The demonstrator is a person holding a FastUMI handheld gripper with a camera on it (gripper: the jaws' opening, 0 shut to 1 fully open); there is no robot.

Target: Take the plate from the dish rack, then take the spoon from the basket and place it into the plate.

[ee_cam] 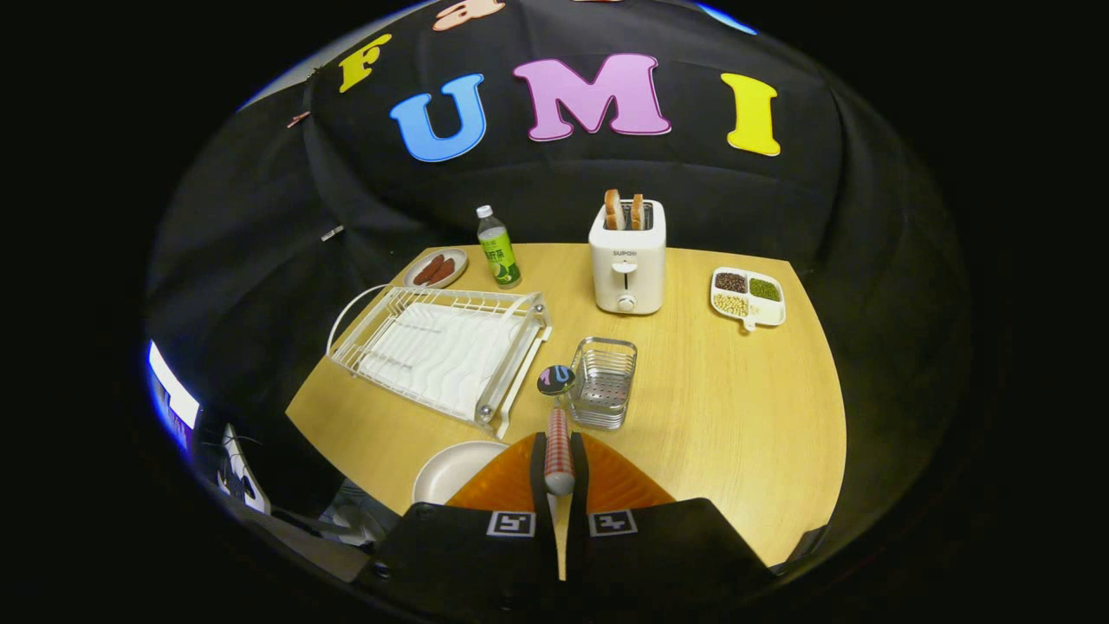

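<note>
Pale wood formed the tabletop (736,433), and above its near edge the gripper (559,472) hung high, tilted down toward the scene. Its jaws were closed almost together on the red-checked handle of the spoon (558,433), both fingers pressing it, with the handle's rounded end pointing back toward the camera. The spoon's dark bowl, which bore a coloured pattern, reached forward beyond the fingertips and showed just left of the wire basket (603,383). That small metal basket stood empty, a little far of the fingers. Left of the fingers, near the tabletop's near edge, lay the cream plate (446,472), partly hidden behind the gripper and with nothing visible in it. Farther left and beyond it sat the white dish rack (442,347), with no dishes in it, on its ribbed drip tray. At the far left a small dish (435,269) held brown sausages, and just right of it stood a green-labelled bottle (498,249); its label was too small to read. A white toaster (627,256) at the far middle held two slices of toast and carried the word SUPOR. On the far right, a divided tray (749,296) held dark, green and pale beans in separate compartments.
</note>
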